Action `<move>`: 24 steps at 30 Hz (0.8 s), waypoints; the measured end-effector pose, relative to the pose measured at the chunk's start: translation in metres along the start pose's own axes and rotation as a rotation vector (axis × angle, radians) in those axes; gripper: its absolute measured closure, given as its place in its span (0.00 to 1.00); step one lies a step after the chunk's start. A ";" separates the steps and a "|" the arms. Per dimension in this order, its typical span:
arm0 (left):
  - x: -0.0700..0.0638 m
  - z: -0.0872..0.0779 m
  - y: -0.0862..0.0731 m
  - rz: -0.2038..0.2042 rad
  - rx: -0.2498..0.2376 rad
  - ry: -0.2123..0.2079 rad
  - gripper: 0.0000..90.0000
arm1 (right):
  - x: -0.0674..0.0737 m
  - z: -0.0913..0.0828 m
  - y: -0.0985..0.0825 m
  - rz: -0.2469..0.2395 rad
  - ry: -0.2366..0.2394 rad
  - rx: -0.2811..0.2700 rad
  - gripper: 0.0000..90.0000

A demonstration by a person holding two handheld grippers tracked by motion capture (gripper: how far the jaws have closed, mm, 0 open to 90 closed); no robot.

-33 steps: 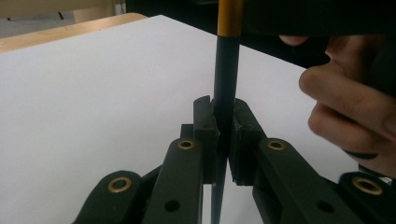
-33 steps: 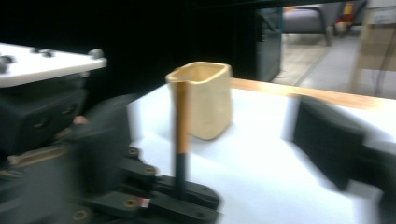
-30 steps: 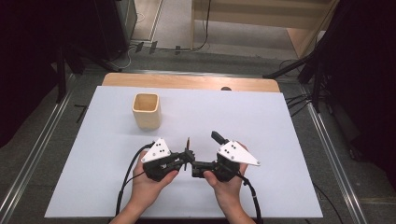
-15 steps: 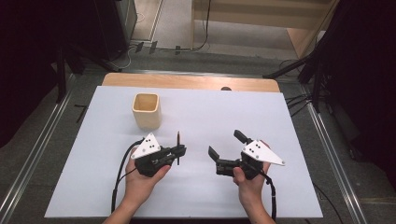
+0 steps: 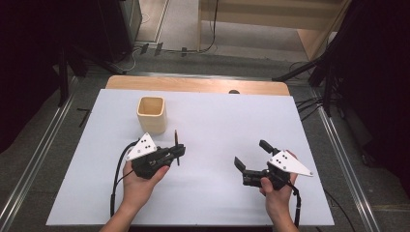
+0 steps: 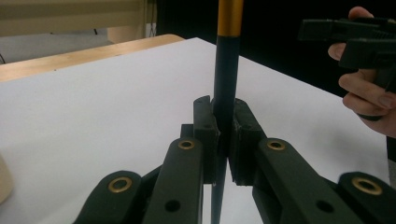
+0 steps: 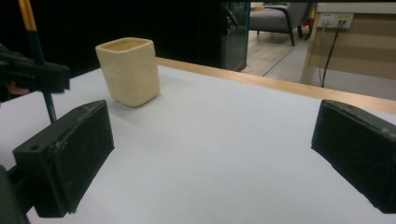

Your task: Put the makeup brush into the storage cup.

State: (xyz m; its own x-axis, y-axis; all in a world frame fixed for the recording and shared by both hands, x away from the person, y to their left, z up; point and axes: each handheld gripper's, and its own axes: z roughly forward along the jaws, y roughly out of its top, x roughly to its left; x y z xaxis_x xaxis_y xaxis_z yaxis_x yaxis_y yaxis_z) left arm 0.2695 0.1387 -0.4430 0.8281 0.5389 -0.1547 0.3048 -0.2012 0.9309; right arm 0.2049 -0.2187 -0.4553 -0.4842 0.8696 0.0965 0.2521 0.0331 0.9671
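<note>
The left gripper (image 5: 177, 153) is clamping a dark pencil (image 5: 177, 147) between its jaws, and the pencil is standing more or less upright, crossing the closed jaws. In the left gripper view the shaft (image 6: 225, 84) is running straight up through the pinch, dark below and turning to a gold band near the top, with its lower end showing under the jaws. The person's left hand (image 5: 140, 181) is wrapping the gripper body, the cable looping back toward the near edge of the white table (image 5: 217, 121).

Over on the other side, the right gripper (image 5: 251, 154) is sitting with its jaws spread wide and nothing between them; the right hand (image 5: 275, 193) is holding it low over the table, well apart from the left one. In the right gripper view the two black pads (image 7: 70, 158) are framing bare white tabletop.

A cream square cup (image 5: 152, 114) is standing upright on the table, just beyond the left gripper, toward the far edge. From the right gripper view the cup (image 7: 128, 70) is sitting past the left pad, with the pencil beside it at the frame's left.
</note>
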 end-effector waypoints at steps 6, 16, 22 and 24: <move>0.004 -0.006 0.003 -0.006 -0.017 0.015 0.94 | -0.013 -0.012 -0.008 0.007 -0.028 0.005 0.00; 0.010 -0.012 0.008 -0.001 -0.028 0.043 0.94 | -0.030 -0.034 -0.021 0.008 -0.076 0.015 0.00; 0.013 -0.014 0.012 0.015 -0.028 0.062 0.94 | -0.041 -0.045 -0.030 0.006 -0.079 0.034 0.00; 0.014 -0.014 0.013 0.015 -0.027 0.063 0.94 | -0.043 -0.046 -0.032 0.009 -0.079 0.038 0.00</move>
State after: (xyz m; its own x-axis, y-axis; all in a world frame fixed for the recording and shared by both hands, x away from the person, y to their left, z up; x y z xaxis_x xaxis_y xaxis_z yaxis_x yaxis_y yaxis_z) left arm 0.2786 0.1555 -0.4283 0.8010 0.5864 -0.1204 0.2790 -0.1877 0.9418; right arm 0.1789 -0.2799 -0.4792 -0.4146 0.9060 0.0851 0.2882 0.0420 0.9566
